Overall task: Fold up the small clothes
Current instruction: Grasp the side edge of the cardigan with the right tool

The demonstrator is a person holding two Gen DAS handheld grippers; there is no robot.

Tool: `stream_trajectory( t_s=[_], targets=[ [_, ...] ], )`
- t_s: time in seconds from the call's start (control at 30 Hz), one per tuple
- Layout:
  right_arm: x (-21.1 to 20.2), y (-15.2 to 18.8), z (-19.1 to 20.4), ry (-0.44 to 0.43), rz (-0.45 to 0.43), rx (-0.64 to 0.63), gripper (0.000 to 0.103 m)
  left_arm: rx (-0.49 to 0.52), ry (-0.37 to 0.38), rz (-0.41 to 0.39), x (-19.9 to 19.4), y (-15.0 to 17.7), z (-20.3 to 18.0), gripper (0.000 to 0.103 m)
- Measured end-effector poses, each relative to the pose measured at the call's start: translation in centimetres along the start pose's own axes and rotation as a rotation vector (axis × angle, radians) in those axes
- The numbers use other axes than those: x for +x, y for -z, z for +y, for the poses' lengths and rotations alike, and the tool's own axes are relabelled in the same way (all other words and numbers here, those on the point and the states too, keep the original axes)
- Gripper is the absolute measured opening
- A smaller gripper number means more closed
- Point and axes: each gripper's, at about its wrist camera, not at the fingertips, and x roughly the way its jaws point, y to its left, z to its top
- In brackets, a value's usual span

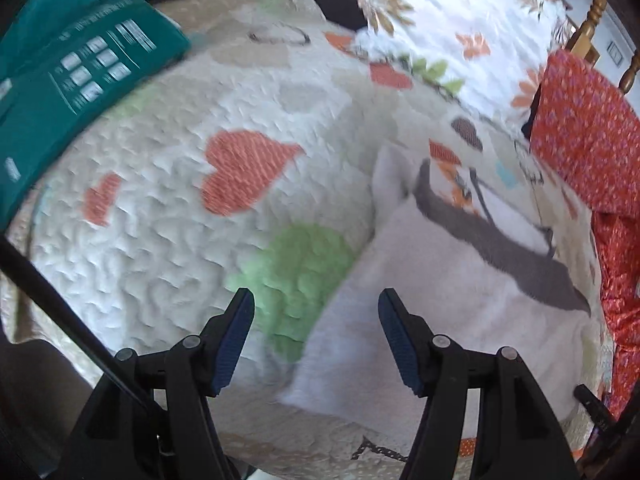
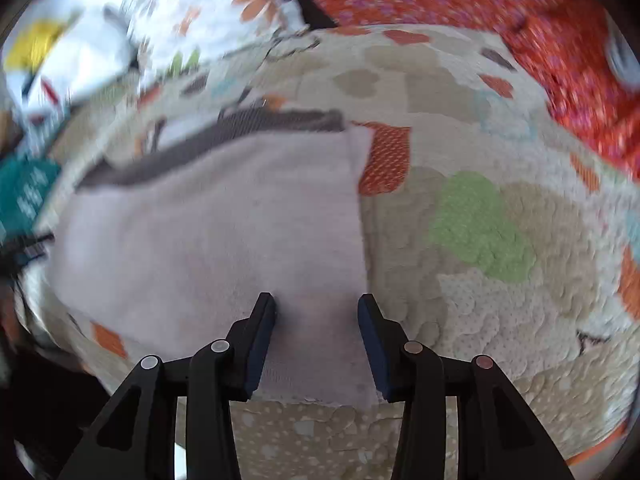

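1. Lying flat on the quilted bedspread [image 1: 168,216], the small pale garment [image 2: 216,232] with its grey band [image 2: 224,136] along the far edge looks at least partly folded: its right side runs as one straight edge, and the shape is a neat rectangle.
2. The right gripper [image 2: 317,308] hangs over the garment's near right corner with its jaws parted; cloth shows between the fingers, but the pads do not press on it.
3. The left gripper [image 1: 316,302] stands wide apart and empty, above the garment's near left corner where pale cloth meets the green patch (both views are blurred, so fine creases cannot be read).
4. Judged from this, one more fold may remain, likely bringing the near edge up toward the grey band.
5. A teal garment [image 1: 76,64] with white print lies well apart at the far left and seems not yet dealt with.
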Motion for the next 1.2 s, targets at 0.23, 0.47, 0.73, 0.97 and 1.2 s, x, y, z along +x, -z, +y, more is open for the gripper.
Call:
stream_trajectory(
  t_s=[0.23,0.47,0.73,0.97,1.2],
  targets=[
    [-2.0,-0.8,-2.1,-0.040,-0.112,0.124,0.048,0.023,0.065,-0.030,-0.6,0.2,0.1,0.065],
    [-1.7,-1.1,0.4,-0.030,-0.151,0.054,0.048,0.107,-0.002,0.055,2.1,0.8,-2.1,0.065],
    [-0.9,-1.0,4.2,-0.007,-0.164,-0.073,0.050,-0.036,-0.058,0.008,1.0,0.0,1.3,0.053],
    [0.4,-0.8,14.2,-0.155,-0.118,-0.297,0.059,-0.110,-0.118,-0.044,-0.9,-0.8,4.2,0.053],
    [4.3,2.1,27.4,-0.216,-0.049,-0.626,0.069,-0.192,-0.117,-0.129,-3.6,-1.8,7.4,0.055]
  ],
)
